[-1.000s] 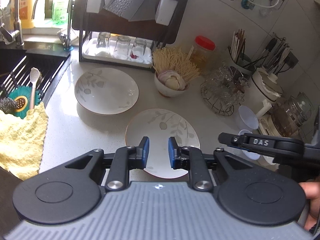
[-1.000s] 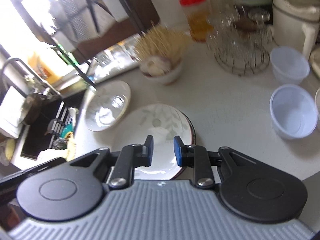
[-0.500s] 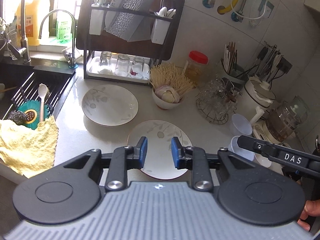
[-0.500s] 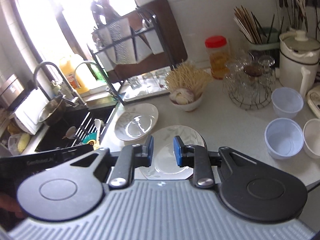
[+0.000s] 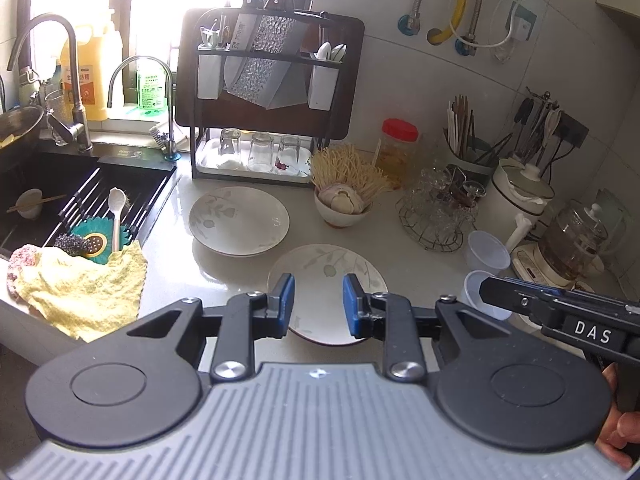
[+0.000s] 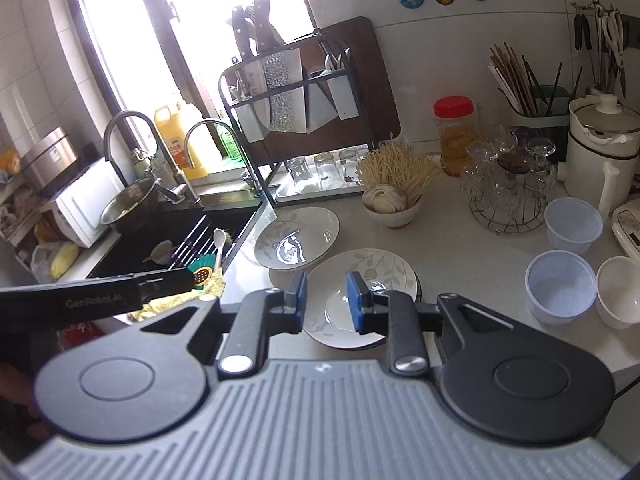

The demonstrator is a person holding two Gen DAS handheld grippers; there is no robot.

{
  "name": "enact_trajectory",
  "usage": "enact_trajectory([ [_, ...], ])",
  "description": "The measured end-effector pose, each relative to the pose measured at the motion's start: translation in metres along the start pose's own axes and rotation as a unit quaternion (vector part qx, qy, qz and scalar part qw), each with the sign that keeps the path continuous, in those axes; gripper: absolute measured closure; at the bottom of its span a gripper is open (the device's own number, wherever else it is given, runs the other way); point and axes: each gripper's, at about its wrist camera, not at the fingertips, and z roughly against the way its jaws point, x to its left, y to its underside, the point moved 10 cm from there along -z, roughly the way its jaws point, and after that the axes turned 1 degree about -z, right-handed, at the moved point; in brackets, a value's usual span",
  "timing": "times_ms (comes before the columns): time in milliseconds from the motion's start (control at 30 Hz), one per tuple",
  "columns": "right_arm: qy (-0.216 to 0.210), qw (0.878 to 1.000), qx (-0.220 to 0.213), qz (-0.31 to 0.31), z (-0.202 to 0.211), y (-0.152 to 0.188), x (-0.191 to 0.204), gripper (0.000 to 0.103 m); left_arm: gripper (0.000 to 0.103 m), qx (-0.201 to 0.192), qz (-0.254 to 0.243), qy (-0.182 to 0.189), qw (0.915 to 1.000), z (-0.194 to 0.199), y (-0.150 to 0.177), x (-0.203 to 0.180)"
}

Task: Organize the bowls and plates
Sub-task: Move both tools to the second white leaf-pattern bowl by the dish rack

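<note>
Plates, two of them with a grey leaf pattern, are lying on the pale countertop [image 5: 420, 276]: the far plate [image 5: 239, 220] is sitting near the sink's edge, just in front of the knife-and-glass rack [image 5: 264, 92], and the near plate [image 5: 326, 280] is lying beside it toward the front edge, the two rims close together (whether they are touching I cannot tell). Right of the plates, toward the counter's right end, a wire basket of glasses [image 5: 438, 212] is standing, and in front of it three small bowls are sitting near one another: two translucent plastic bowls [image 6: 560, 292] [image 6: 573, 224] and a white bowl [image 6: 620, 290]. Behind the near plate a ceramic bowl of garlic and dry noodles [image 5: 344, 208] is standing.

Over the near plate the left gripper [image 5: 318, 304] is hanging with its blue pads narrowly apart, having just been opening, nothing between them. Similarly the right gripper [image 6: 327, 300] is hovering above that plate, jaws narrow and gripping nothing.
</note>
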Motion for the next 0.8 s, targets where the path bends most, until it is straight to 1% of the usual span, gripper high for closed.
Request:
enact_trajectory([
  [67, -0.001, 1.0, 0.0, 0.011, 0.007, 0.005, 0.0, 0.077, 0.072, -0.002, 0.001, -0.01, 0.9999, 0.005, 0.008, -0.004],
  [200, -0.007, 1.0, 0.009, 0.022, 0.017, 0.016, -0.004, 0.077, 0.072, 0.006, 0.008, -0.015, 0.9998, 0.01, 0.026, -0.015],
  [533, -0.022, 0.999, 0.036, 0.028, 0.029, 0.039, -0.022, 0.077, 0.072, 0.022, 0.042, -0.031, 0.9984, 0.018, 0.063, -0.035],
  [700, -0.033, 0.998, 0.045, 0.026, 0.029, 0.044, -0.024, 0.077, 0.071, 0.033, 0.059, -0.036, 0.9971, 0.017, 0.073, -0.033],
  [800, -0.038, 0.998, 0.05, 0.024, 0.025, 0.043, -0.025, 0.077, 0.067, 0.033, 0.062, -0.042, 0.9967, 0.015, 0.071, -0.031],
])
